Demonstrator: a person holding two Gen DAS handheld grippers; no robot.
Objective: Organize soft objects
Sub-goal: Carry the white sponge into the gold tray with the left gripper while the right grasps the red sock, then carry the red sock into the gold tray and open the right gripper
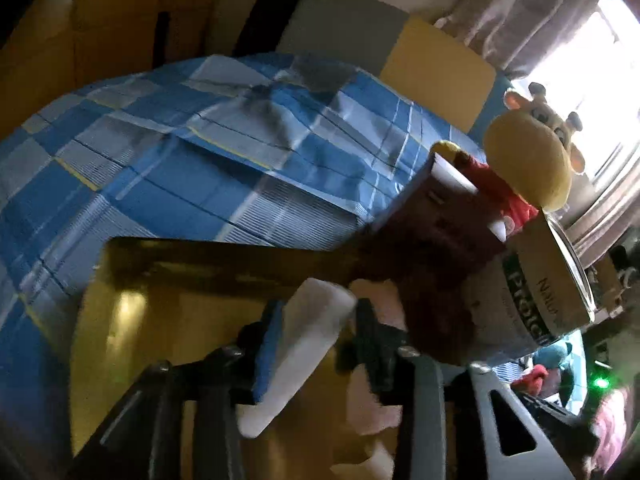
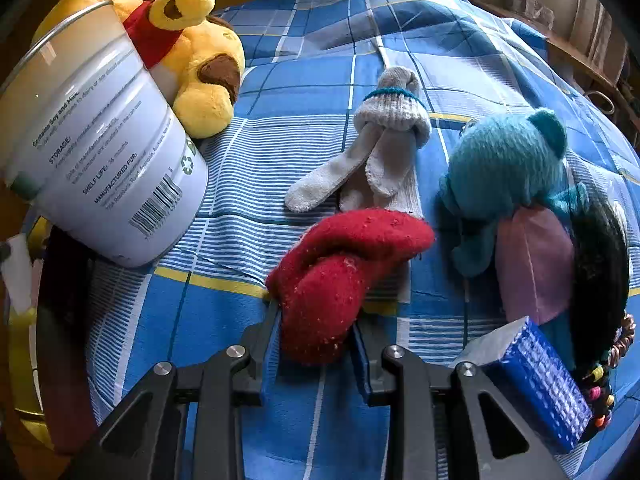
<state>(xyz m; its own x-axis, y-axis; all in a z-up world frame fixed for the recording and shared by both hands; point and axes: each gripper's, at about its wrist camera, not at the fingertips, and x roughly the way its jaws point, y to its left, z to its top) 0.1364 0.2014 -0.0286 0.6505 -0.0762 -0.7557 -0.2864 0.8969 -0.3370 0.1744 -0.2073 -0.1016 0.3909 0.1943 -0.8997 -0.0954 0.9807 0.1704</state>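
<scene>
Right wrist view: a fuzzy red knitted sock [image 2: 344, 276] is clamped between the jaws of the right gripper [image 2: 316, 344], lying on the blue checked bedsheet [image 2: 280, 80]. A grey ribbed sock [image 2: 380, 148] and a teal woollen sock [image 2: 504, 176] are seen just behind it. The left gripper [image 1: 316, 344] is seen with jaws partly apart around a white soft piece [image 1: 304, 344]; contact cannot be told.

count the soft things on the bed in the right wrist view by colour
red: 1, the red sock between the right gripper's fingers
grey-white: 1, the rolled grey socks
teal: 1, the teal knit item
pink: 1, the pink cloth
yellow: 1, the yellow plush toy behind the white tin
total: 5
</scene>
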